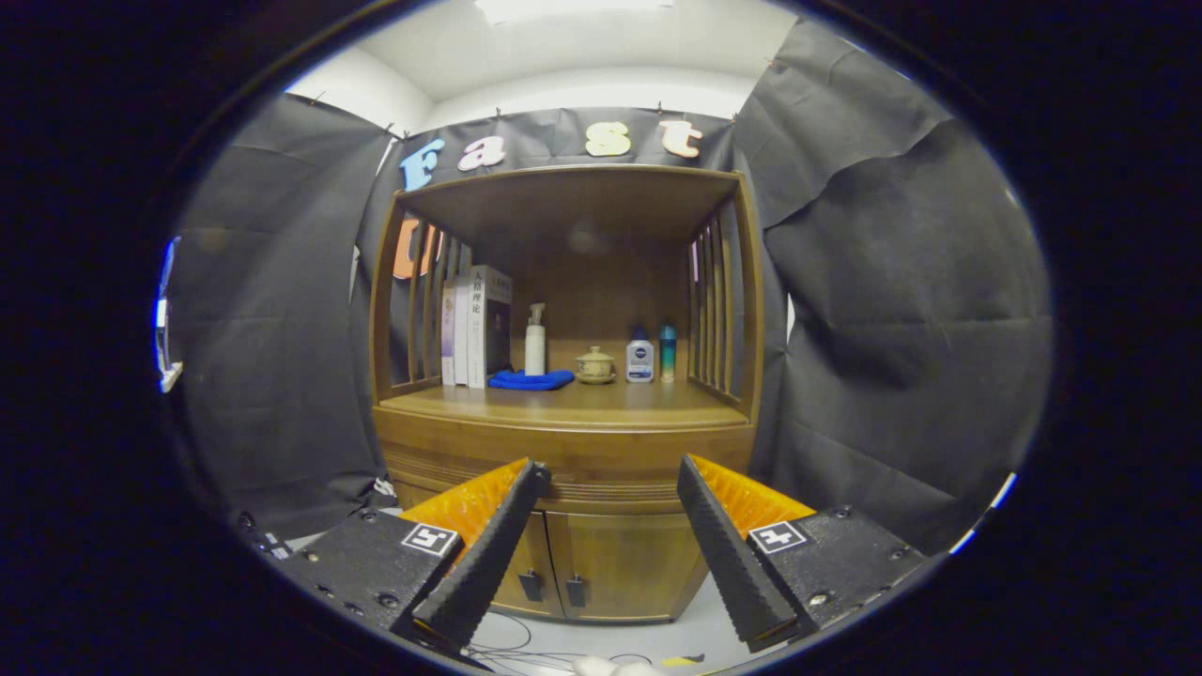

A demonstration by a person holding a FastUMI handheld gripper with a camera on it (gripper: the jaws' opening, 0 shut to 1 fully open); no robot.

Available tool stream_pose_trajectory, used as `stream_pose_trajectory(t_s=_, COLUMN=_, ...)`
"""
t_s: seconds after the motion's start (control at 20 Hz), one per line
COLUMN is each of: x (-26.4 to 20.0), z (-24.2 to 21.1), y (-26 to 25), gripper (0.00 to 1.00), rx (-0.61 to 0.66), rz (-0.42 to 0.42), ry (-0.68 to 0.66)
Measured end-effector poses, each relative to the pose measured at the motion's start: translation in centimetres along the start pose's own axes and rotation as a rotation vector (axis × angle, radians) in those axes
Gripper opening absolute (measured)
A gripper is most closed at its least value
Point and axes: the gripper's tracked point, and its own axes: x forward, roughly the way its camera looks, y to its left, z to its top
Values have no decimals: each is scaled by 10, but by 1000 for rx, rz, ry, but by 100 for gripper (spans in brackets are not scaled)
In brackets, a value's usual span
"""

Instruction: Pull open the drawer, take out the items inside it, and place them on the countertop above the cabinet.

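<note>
A wooden cabinet (563, 441) stands ahead against the booth's wall. Its drawer front (573, 462) is a closed band under the countertop (563, 402), with two lower doors (601, 563) beneath. My gripper (610, 474) is open, fingers spread wide and nothing between them. It hovers well short of the cabinet, its tips lined up with the drawer band. The drawer's contents are hidden.
On the countertop, inside the slatted shelf: upright books (476, 327) at left, a blue cloth (531, 379), a white pump bottle (535, 340), a small lidded cup (595, 365), two small bottles (650, 355). Cables (526, 648) lie on the floor below the doors.
</note>
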Motion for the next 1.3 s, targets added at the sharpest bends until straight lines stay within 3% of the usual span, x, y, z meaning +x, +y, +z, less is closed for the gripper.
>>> stream_pose_trajectory(t_s=0.5, x=42, z=-35, y=34, gripper=98, rx=-12, rz=24, ry=35)
stream_pose_trajectory(t_s=1.0, x=145, z=-94, y=71, gripper=97, rx=-13, rz=36, ry=110)
stream_pose_trajectory(t_s=1.3, x=192, z=-104, y=69, gripper=96, rx=9, rz=15, ry=138)
